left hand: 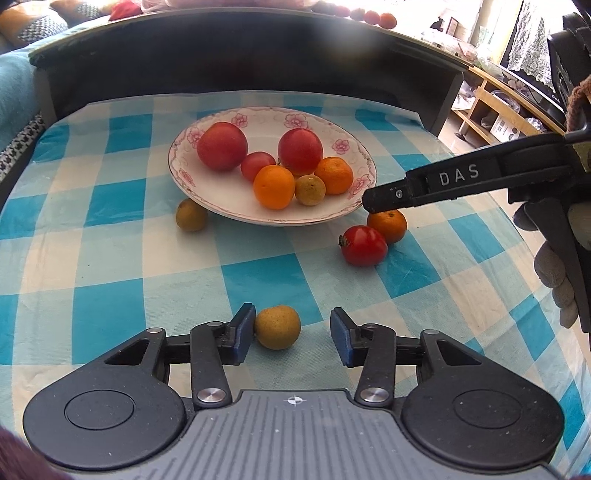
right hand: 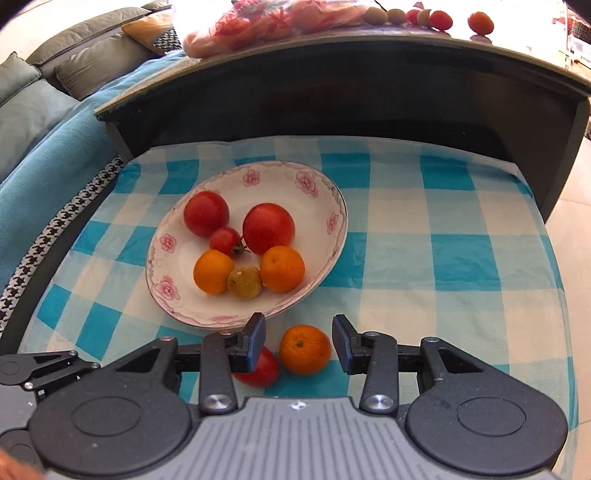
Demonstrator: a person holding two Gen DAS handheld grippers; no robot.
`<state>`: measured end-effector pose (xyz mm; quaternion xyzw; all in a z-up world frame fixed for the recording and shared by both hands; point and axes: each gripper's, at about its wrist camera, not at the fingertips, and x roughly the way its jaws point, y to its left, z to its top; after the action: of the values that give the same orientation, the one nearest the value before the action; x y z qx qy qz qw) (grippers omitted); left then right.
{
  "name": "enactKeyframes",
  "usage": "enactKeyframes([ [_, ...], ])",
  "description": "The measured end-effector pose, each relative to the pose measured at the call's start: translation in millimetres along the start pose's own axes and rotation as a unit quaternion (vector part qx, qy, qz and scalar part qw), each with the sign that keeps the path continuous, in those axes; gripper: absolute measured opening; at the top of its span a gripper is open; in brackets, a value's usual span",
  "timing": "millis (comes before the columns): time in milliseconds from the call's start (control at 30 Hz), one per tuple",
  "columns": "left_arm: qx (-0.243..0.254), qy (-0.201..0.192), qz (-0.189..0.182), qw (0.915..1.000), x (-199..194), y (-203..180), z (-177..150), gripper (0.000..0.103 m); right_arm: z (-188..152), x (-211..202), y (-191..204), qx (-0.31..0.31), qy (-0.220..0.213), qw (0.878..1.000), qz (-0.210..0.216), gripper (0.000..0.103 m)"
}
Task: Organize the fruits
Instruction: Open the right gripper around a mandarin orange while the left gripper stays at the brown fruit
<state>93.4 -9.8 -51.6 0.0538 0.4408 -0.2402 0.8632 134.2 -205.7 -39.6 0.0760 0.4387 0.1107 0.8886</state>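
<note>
A flowered white plate (left hand: 258,114) on the checked cloth holds two large red fruits, a small tomato, two mandarins and a yellow-green fruit. My left gripper (left hand: 293,325) is open around a loose yellow-green fruit (left hand: 277,326), which lies against the left pad with a gap on the right. My right gripper (right hand: 299,332) is open around a loose mandarin (right hand: 304,349), with a gap on both sides. A red tomato (right hand: 260,369) lies partly under its left finger. In the left wrist view the right gripper's tip (left hand: 384,201) hangs just above that mandarin (left hand: 388,226) beside the tomato (left hand: 363,246).
Another yellow-green fruit (left hand: 191,215) lies against the plate's left underside. A dark raised shelf (left hand: 221,55) walls off the back, with more fruit (right hand: 439,18) on top. A blue-covered sofa (right hand: 44,140) is on the left. The cloth's edge drops off at right (right hand: 554,295).
</note>
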Motion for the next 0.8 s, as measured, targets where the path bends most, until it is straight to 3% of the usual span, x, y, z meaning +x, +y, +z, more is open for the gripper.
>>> enactKeyframes([
  [267, 0.001, -0.002, -0.005, 1.0, 0.8, 0.2, 0.2, 0.058, -2.3, -0.1, -0.7, -0.008, 0.018, 1.0, 0.017, 0.04],
  [567, 0.012, -0.007, 0.004, 0.9999, 0.7, -6.1, -2.7, 0.059, -2.1, 8.9, -3.6, -0.006, 0.019, 1.0, 0.003, 0.04],
  [800, 0.011, -0.006, 0.002, 0.9999, 2.3, -6.2, -2.1, 0.061, -1.0, 10.6, -10.7, 0.008, 0.044, 0.999, -0.008, 0.04],
])
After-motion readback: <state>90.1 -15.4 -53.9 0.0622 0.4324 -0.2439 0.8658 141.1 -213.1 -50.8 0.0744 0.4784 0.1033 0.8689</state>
